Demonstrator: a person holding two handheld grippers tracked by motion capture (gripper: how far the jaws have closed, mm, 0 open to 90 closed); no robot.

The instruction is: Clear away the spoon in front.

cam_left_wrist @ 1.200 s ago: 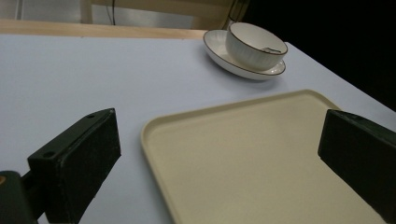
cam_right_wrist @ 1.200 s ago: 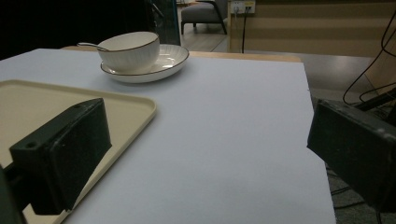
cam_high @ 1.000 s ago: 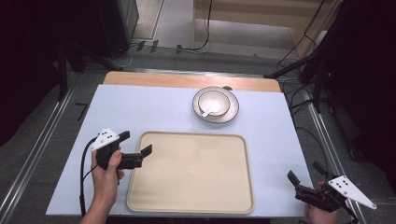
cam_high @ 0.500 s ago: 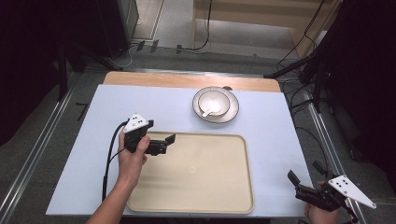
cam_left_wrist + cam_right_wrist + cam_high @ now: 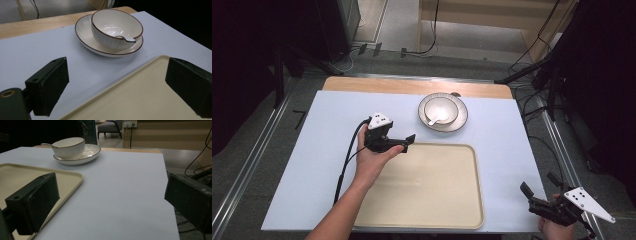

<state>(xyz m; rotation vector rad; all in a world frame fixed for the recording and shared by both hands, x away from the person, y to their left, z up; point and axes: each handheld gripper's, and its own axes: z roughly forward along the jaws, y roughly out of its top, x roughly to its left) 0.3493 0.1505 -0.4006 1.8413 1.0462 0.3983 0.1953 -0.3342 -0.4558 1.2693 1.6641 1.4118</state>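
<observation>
- The left gripper (image 5: 404, 143) hovers over the far left corner of the cream tray (image 5: 427, 210), jaws spread wide and holding nothing, and it points toward the bowl (image 5: 440, 109).
- The bowl sits on a plate (image 5: 460, 120) at the far middle of the pale blue table (image 5: 302, 150), just beyond the tray's far edge, with a white spoon (image 5: 126, 38) lying inside it, handle resting on the rim.
- The right gripper (image 5: 539, 200) waits at the near right corner of the table, also released and empty, well apart from the dishes.
- The step in hand looks like a reach for the bowl or its plate, probably to bring them onto the tray.
- To do it well, come in low and level from the near side, so that one jaw slips under or outside the plate's rim.
- Pinch the rim on the side away from the spoon handle, so the spoon is not knocked out.
- Close firmly before lifting; glazed ceramic is likely slippery, and the bowl stands loose on the plate.
- Keep everything flat during the lift.
</observation>
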